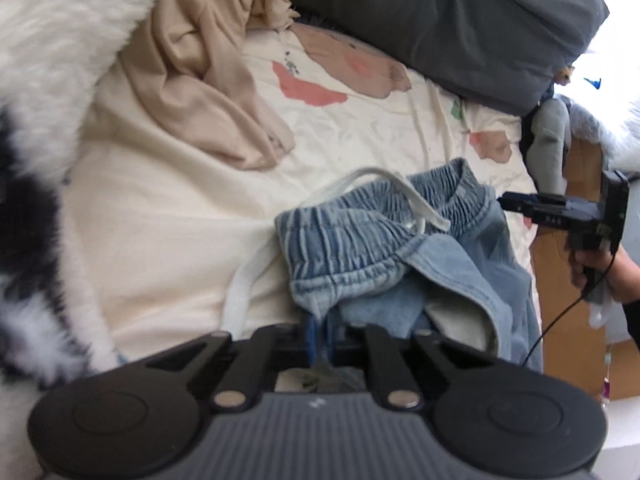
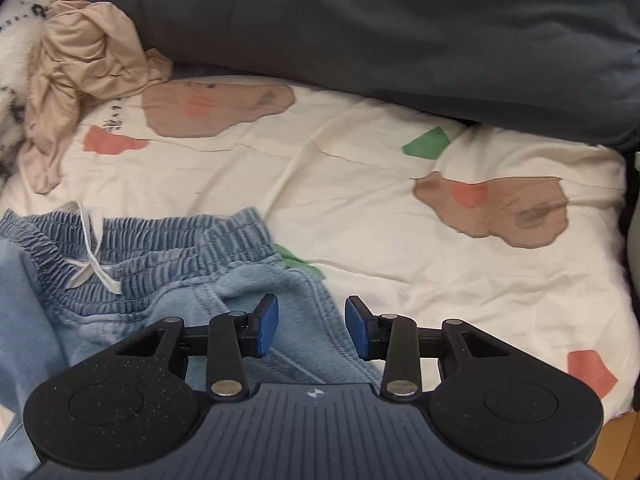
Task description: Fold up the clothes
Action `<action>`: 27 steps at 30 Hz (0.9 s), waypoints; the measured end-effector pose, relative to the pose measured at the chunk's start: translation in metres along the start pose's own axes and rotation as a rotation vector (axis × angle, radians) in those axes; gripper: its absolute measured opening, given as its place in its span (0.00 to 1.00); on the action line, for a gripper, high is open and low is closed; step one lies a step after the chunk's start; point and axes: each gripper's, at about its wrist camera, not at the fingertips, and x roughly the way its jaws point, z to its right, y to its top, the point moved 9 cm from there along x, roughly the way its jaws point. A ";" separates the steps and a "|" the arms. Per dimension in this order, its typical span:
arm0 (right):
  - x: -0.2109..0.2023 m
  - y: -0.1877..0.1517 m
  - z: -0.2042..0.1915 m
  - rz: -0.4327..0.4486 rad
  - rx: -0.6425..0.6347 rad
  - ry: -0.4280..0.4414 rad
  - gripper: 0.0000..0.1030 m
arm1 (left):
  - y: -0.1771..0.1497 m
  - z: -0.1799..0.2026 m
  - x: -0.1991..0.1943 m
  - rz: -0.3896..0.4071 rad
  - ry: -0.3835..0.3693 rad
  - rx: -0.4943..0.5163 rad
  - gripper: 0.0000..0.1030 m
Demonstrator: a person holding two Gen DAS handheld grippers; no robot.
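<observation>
Light blue denim shorts (image 1: 360,248) with an elastic waistband and a white drawstring (image 1: 400,196) lie bunched on the cream printed bedsheet (image 1: 160,220). My left gripper (image 1: 320,340) is shut on the near edge of the shorts, with denim pinched between its blue pads. In the right wrist view the shorts (image 2: 160,248) fill the lower left. My right gripper (image 2: 312,328) stands open just above the right part of the denim, nothing pressed between its pads. In the left wrist view it (image 1: 502,202) appears at the waistband's far right end, held by a hand (image 1: 592,268).
A crumpled beige garment (image 1: 208,80) (image 2: 80,72) lies at the back left of the bed. A dark grey pillow (image 1: 460,20) (image 2: 400,20) runs along the back. A fluffy white and black blanket (image 1: 48,80) borders the left. Brown cardboard (image 1: 568,320) stands past the bed's right edge.
</observation>
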 end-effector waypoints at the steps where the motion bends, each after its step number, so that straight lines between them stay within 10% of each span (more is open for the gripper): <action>1: 0.000 0.001 -0.001 -0.004 -0.003 0.008 0.43 | -0.002 0.000 -0.001 -0.007 0.001 0.006 0.05; 13: -0.015 0.030 -0.016 0.060 0.023 -0.010 0.43 | -0.006 0.010 -0.033 -0.018 0.053 0.128 0.07; 27: 0.027 0.069 -0.143 0.020 -0.042 0.273 0.43 | 0.007 0.007 -0.052 0.037 0.077 0.145 0.08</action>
